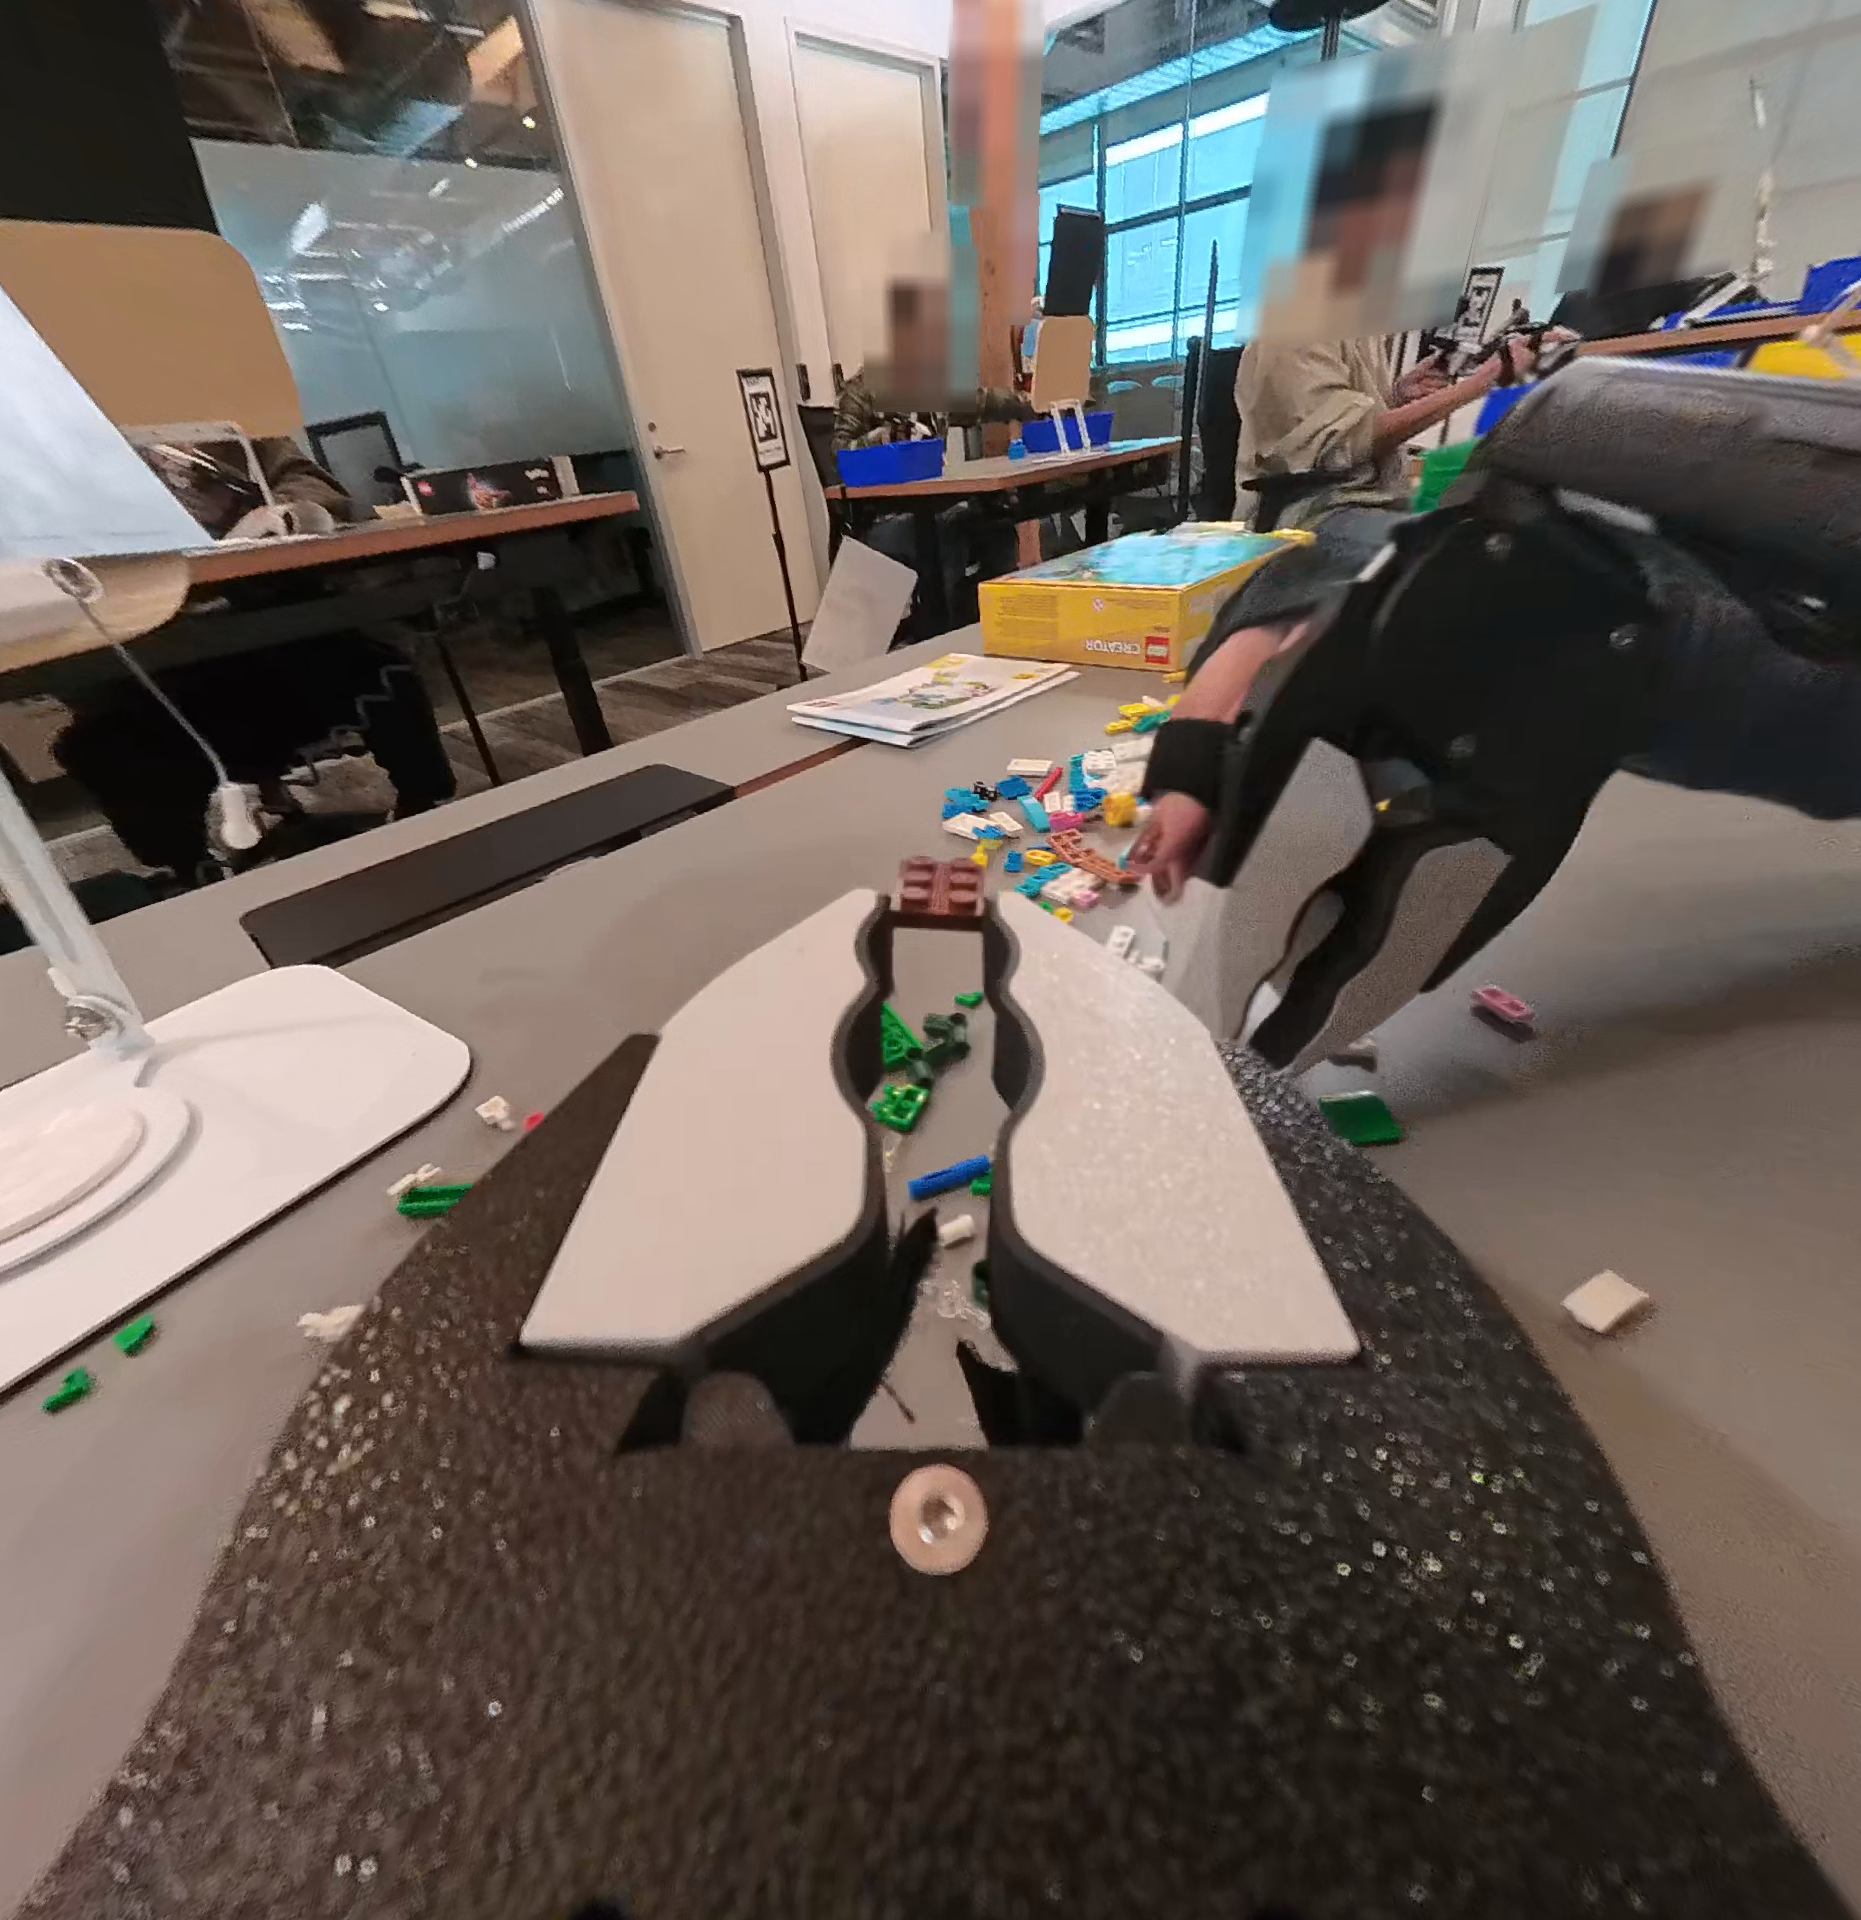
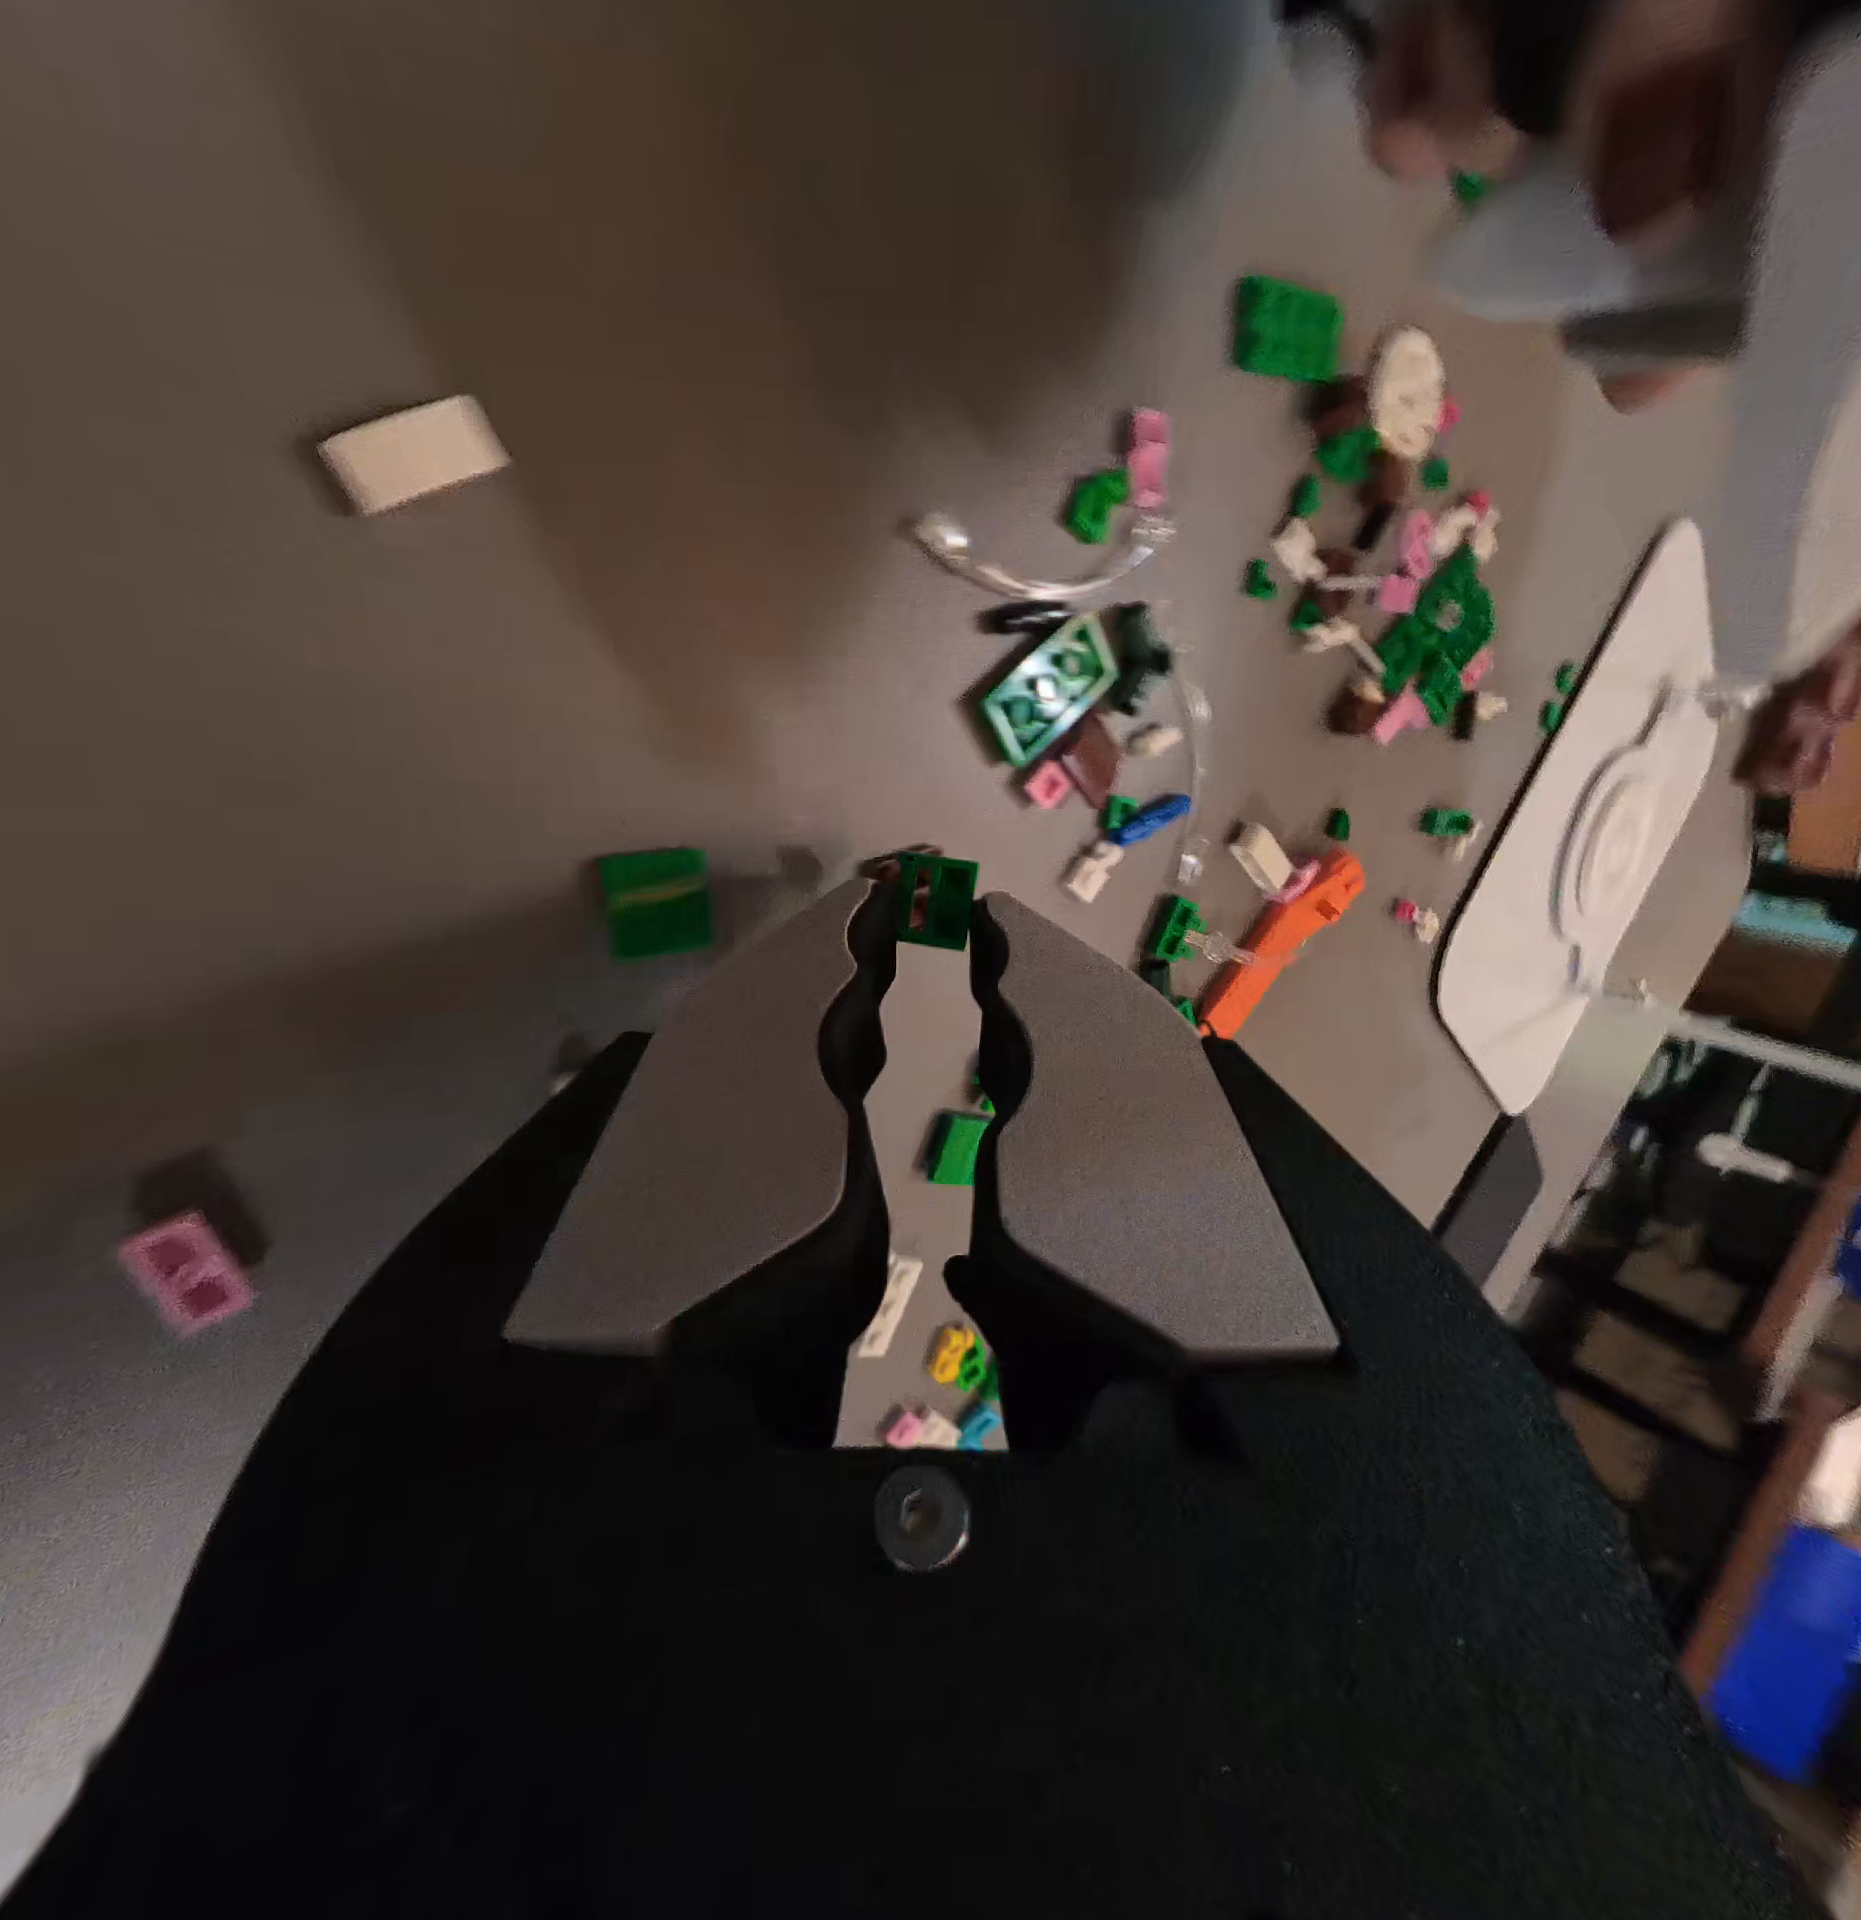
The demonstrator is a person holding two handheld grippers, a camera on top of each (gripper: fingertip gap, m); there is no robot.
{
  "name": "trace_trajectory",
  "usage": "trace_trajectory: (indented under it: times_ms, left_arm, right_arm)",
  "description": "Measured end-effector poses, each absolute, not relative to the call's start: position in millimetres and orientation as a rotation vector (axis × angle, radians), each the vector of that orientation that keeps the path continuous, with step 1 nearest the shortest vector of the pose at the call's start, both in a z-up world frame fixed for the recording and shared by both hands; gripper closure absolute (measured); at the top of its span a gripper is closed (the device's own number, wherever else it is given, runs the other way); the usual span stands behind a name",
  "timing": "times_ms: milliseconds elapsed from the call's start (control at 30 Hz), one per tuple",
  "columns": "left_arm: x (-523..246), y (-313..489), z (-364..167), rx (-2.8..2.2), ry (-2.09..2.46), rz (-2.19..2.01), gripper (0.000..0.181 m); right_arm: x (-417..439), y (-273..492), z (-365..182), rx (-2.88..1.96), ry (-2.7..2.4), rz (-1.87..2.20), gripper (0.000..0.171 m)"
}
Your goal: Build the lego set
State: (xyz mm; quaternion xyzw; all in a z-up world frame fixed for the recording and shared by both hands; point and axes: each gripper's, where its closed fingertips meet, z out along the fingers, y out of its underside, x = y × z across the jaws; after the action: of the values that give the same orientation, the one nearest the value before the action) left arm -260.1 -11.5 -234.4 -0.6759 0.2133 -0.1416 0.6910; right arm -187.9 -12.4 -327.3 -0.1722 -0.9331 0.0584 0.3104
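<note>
Open-plan office. A grey worktable (image 1: pixel 697 821) stands in the foreground, bearing the white base of a desk lamp (image 1: pixel 282 1070). Behind it, wood-topped desks (image 1: pixel 406 535) stand on dark legs over grey plank flooring (image 1: pixel 656 696). A frosted glass partition (image 1: pixel 406 312) adjoins pale doors (image 1: pixel 656 312). Daylight enters through tall windows (image 1: pixel 1144 197) at the rear.
</note>
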Motion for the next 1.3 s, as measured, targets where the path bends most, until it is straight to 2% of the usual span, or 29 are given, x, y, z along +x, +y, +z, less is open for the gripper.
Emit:
trace_trajectory:
  times_ms: [233,733,867,967,1100,1300]
  left_arm:
    - [-231.1,-18.3,-255.5,-1.632,0.609,-0.499,0.166]
    - [-198.8,-37.8,-289.6,-1.818,0.839,-0.605,0.166]
    - [-193.4,-44.6,-300.1,-1.881,0.916,-0.594,0.166]
    - [-188.6,-47.8,-306.8,-1.902,0.974,-0.559,0.165]
    - [-182.4,-47.6,-312.7,-1.901,1.033,-0.492,0.165]
    - [-177.8,-38.9,-325.5,-1.944,1.101,-0.373,0.166]
  right_arm:
    - [-166.1,-28.3,-330.4,-0.264,-2.587,0.073,0.158]
    - [-168.0,-53.4,-327.3,-0.48,-2.475,0.41,0.158]
    - [-166.2,-59.4,-321.0,-0.795,-2.374,0.652,0.146]
    - [-162.1,-54.1,-318.9,-1.162,-2.193,0.784,0.15]
    - [-149.1,-75.4,-326.7,-1.607,-2.034,0.97,0.147]
    - [-153.3,-88.6,-326.4,-1.835,-1.806,1.038,0.143]
